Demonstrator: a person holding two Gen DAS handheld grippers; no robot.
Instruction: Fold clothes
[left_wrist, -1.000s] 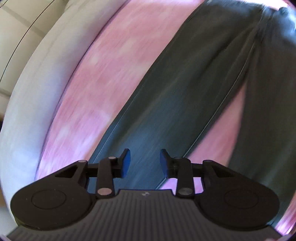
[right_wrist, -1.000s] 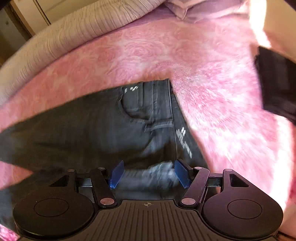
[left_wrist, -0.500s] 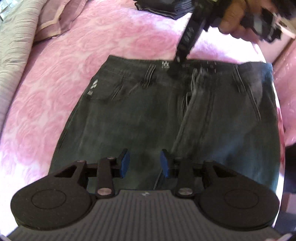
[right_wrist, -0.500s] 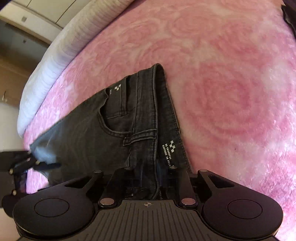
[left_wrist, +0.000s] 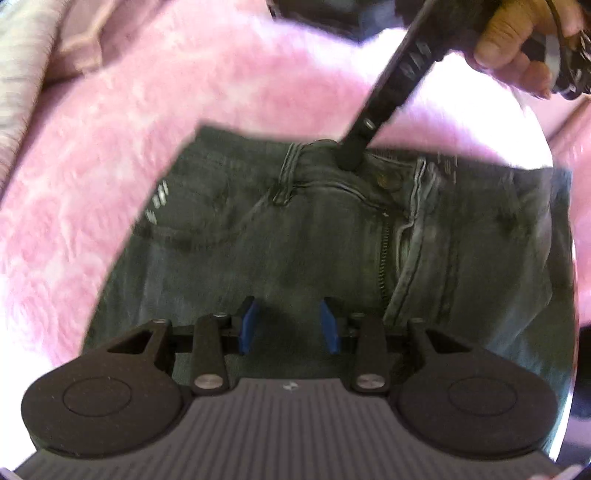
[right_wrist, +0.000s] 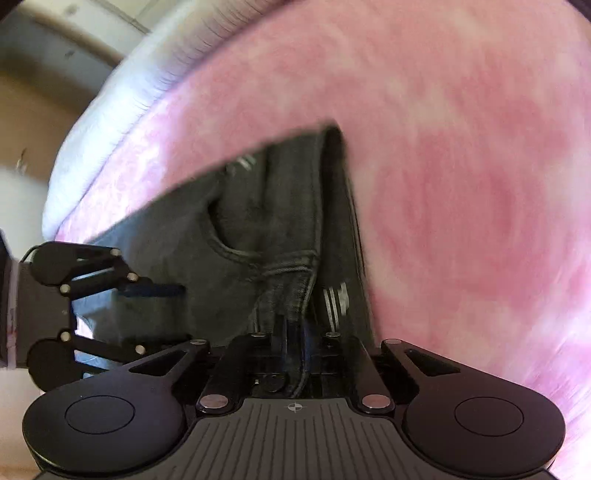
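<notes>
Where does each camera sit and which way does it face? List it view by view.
Left wrist: on the open left gripper, facing the jeans' fly and waistband; the person's hand shows beyond.
Right wrist: on the right gripper, shut on the waistband, looking along it over the pink blanket.
Shared: jeans, blanket, and each view shows the other gripper.

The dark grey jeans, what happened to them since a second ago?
The right tool, open above the dark grey denim jeans a second ago, closed on their waistband and now pinches it near the button. The left tool swung from the legs up toward the waist, stopping over the fabric. It stayed open, holding nothing, and the jeans stayed flat on the fluffy pink blanket.
</notes>
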